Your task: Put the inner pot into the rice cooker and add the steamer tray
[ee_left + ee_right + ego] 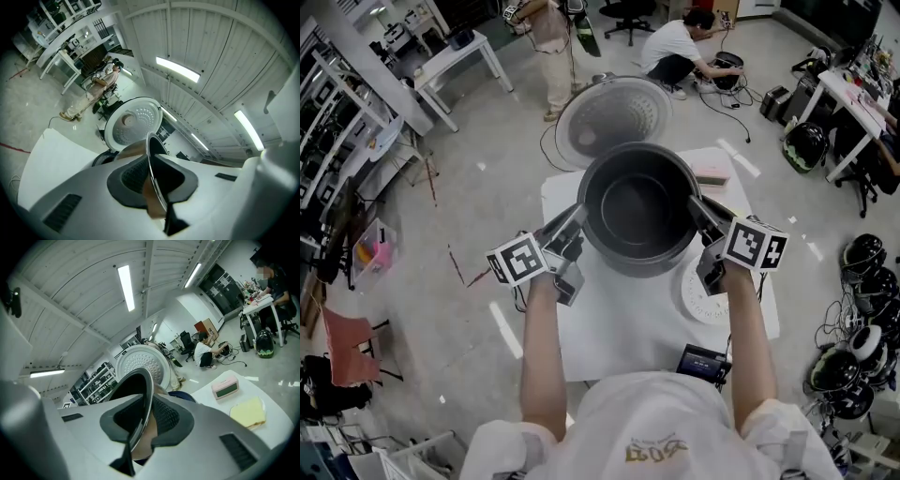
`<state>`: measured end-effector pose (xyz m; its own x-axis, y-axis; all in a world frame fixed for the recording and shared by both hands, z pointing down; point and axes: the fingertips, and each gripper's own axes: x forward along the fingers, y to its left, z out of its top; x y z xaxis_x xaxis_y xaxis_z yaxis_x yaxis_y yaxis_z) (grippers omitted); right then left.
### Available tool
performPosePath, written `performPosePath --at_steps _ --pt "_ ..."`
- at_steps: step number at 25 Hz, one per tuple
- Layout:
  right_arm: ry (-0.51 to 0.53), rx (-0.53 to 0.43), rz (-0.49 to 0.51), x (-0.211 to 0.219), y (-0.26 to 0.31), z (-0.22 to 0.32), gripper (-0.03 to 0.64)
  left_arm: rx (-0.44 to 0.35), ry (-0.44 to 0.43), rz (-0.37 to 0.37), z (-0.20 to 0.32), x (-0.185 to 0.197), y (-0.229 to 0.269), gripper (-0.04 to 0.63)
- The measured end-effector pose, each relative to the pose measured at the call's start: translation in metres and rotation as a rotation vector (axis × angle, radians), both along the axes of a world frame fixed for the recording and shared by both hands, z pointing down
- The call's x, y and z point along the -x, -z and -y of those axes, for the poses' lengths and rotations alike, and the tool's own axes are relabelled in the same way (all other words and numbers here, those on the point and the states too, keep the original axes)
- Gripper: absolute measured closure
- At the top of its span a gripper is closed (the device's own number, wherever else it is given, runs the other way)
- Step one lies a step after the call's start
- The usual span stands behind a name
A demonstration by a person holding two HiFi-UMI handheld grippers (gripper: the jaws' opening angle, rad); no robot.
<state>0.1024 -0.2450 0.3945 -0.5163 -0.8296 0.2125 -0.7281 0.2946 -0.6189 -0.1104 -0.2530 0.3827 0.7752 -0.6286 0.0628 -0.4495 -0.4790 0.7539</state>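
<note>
The dark inner pot (pixel 637 211) hangs above the white table (pixel 609 328), held by its rim from both sides. My left gripper (pixel 579 214) is shut on the left rim, and the thin rim edge (pixel 157 187) runs between its pads. My right gripper (pixel 696 208) is shut on the right rim (pixel 146 394). Behind the pot stands the rice cooker's open lid (pixel 614 117), its perforated inner face towards me. The pot mostly hides the cooker body (pixel 101 159). The white round steamer tray (pixel 705 298) lies on the table at the right, below my right gripper.
A pink clock (pixel 711 172) and a yellow pad (pixel 248 411) lie at the table's far right. A small black device (pixel 703 362) sits at the front edge. One person stands (pixel 551 47) and another crouches (pixel 675 52) on the floor beyond the table.
</note>
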Motion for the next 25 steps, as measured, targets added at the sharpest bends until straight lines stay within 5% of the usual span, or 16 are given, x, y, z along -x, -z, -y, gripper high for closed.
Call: performPosePath --at_steps 25 --pt "-0.025 0.193 -0.053 -0.012 -0.077 0.042 0.548 0.192 0.025 0.077 0.041 -0.012 -0.088 0.543"
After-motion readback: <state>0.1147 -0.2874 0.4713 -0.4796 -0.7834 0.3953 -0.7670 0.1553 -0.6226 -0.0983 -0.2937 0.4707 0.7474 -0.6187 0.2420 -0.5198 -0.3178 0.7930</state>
